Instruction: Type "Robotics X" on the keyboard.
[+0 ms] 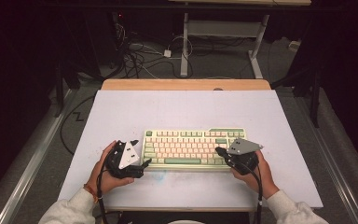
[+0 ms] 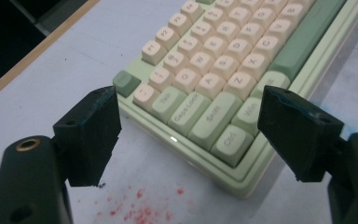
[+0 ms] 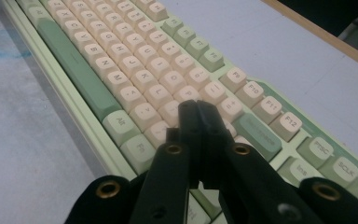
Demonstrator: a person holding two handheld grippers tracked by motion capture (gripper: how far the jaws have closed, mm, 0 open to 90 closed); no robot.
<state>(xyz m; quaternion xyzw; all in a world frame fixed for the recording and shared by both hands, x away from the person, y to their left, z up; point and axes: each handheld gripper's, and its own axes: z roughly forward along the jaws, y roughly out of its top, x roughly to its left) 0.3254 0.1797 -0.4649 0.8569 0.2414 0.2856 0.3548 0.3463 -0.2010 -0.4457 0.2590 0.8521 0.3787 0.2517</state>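
A pale green keyboard (image 1: 193,148) with cream and green keys lies at the middle of the white tabletop (image 1: 182,109). At its left end my left gripper (image 1: 145,164) is held low. In the left gripper view my left gripper (image 2: 189,135) stands open, and the keyboard's (image 2: 214,70) front left corner shows between the jaws without touching them. My right gripper (image 1: 219,151) is at the keyboard's right end. In the right gripper view my right gripper (image 3: 198,112) is shut with nothing in it, its tips just above the keys near Backspace on the keyboard (image 3: 135,70).
Red specks (image 2: 135,212) mark the tabletop beside the keyboard's near left corner, and a blue smudge (image 3: 2,51) lies in front of it. A wooden strip (image 1: 186,84) edges the far side. Cables (image 1: 140,58) and a white desk frame (image 1: 223,32) are on the floor beyond.
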